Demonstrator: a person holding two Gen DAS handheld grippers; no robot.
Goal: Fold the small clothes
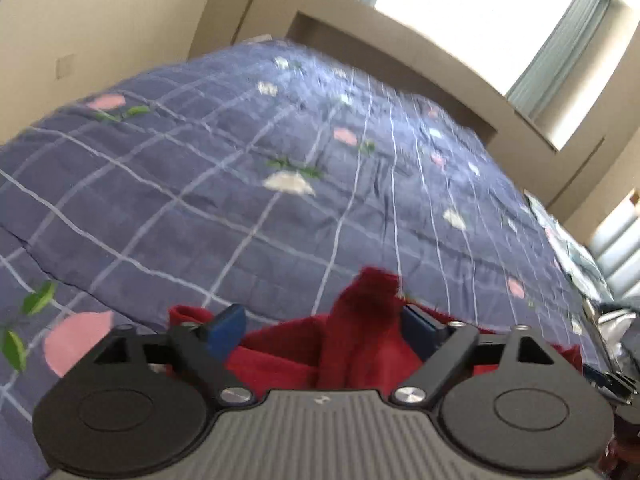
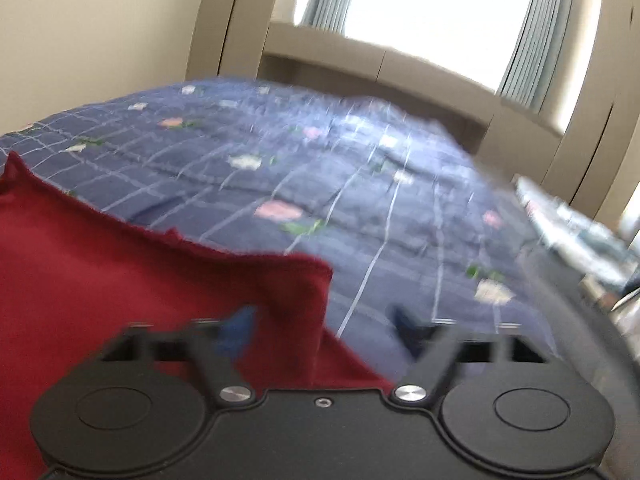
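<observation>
Your left tool (image 1: 320, 328) has its jaws spread wide, with a raised ridge of the red garment (image 1: 360, 320) standing up between the blue pads (image 1: 226, 326). The cloth sits close to the right pad, but no pinch is visible, so nothing is gripped. Your right tool (image 2: 324, 330) is also spread wide. Its left pad hangs over the red cloth, its right pad over bare quilt, and nothing is held here either (this view is badly motion-blurred).

Left wrist view only: the garment is bunched into a peak right under the tool, near the near edge of the bed (image 1: 240, 184). A rolled hem or cuff pokes out at the left, and clutter sits at the far right edge of the bed, too blurred to name.

Right wrist view only: the garment (image 2: 120, 272) lies as a broad flat sheet over the near left part of the bed. Its folded corner ends just between your jaws, and its far edge runs back toward the left.

Counts:
- One red garment.
- Two tools.
- One bed, with a blue grid quilt carrying pink and white flowers.
- One bright window (image 2: 432, 12) with grey-green curtains, beyond the far edge of the bed, in both views.
</observation>
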